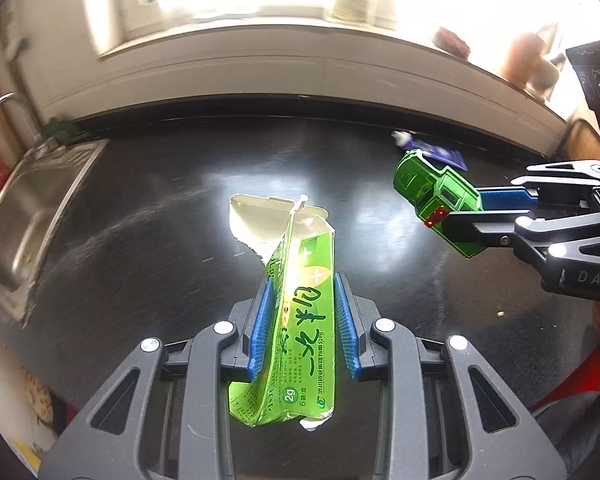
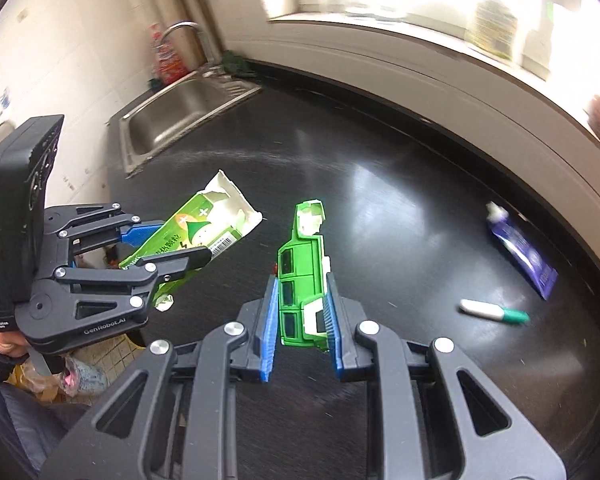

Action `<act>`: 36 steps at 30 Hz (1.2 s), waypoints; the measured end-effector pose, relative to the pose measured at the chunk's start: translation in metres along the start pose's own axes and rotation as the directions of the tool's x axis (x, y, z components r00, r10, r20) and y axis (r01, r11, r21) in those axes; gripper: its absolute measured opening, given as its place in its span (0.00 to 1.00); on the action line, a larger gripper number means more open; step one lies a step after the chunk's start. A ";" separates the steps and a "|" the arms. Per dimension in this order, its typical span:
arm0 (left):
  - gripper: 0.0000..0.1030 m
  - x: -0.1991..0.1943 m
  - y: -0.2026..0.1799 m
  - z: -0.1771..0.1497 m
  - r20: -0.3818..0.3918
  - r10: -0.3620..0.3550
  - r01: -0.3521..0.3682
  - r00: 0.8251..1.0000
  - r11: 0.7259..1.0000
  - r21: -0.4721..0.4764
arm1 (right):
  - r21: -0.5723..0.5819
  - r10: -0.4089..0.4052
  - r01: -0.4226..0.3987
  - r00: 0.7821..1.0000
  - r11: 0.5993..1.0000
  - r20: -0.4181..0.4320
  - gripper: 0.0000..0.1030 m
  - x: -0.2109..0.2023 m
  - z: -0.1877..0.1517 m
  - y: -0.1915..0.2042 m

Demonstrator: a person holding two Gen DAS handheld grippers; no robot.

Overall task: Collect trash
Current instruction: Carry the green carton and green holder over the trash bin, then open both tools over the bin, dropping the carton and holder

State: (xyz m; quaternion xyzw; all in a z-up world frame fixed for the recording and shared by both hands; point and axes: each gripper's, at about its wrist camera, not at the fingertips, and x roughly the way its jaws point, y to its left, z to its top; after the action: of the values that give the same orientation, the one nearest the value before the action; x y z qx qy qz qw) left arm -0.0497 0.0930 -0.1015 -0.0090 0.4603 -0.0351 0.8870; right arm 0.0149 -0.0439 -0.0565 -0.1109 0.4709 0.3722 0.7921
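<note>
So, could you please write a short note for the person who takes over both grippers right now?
Left gripper: shut on the torn green carton, held above the black counter.
Right gripper: shut on the green toy truck, also lifted off the counter.
On the counter, not picked up: the purple tube near the back edge and the white marker with a green cap in front of it.
Done: two items lifted. Left: drop both off; no bin is visible in either view. Then collect the tube and the marker.
</note>
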 end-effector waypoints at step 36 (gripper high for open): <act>0.31 -0.077 0.267 -0.298 -0.203 0.261 -0.331 0.944 0.733 -0.594 | -0.377 0.266 -0.450 0.854 0.809 -0.448 0.21 0.224 0.022 0.415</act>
State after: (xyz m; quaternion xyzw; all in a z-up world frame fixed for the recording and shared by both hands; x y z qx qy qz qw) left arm -0.3235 0.3694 -0.2231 -0.2246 0.4876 0.2594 0.8028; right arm -0.1963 0.3664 -0.1583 -0.2754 0.5210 0.5916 0.5501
